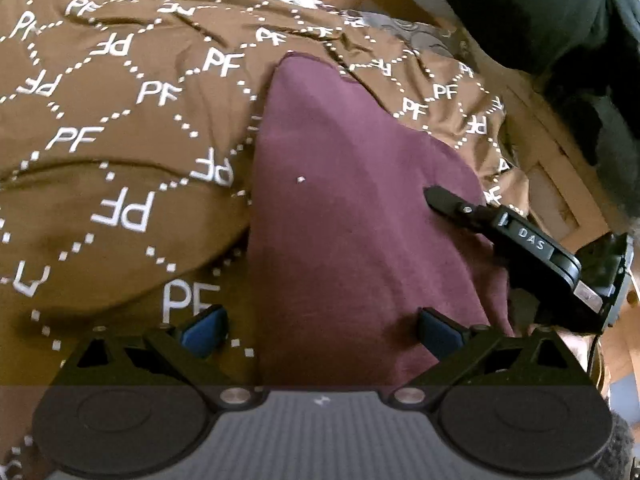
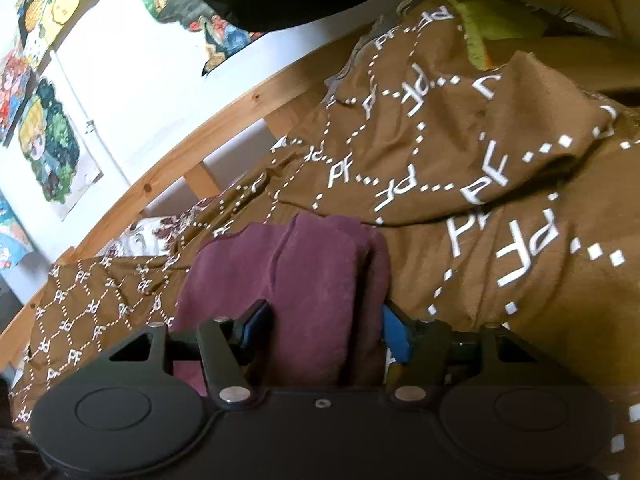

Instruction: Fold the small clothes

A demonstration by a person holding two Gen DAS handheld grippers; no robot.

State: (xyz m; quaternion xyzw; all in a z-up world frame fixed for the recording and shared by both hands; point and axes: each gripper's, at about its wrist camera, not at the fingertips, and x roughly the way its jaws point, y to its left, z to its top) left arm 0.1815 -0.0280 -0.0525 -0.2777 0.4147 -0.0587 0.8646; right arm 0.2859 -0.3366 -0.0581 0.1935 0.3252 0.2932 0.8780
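Wall posters (image 2: 48, 148) in right wrist view only.

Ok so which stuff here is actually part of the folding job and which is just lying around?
Part of the job:
maroon garment
left gripper
right gripper

Just lying about:
brown PF-patterned blanket
wooden bed rail
cartoon posters
black clothing

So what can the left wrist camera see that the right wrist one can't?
Only the left wrist view shows the other tool, the right gripper, reaching in from the side over the cloth. Only the right wrist view shows the colourful cartoon posters on the white wall and the curved wooden bed rail. Both show the folded maroon cloth garment lying on the brown blanket printed with white PF letters.
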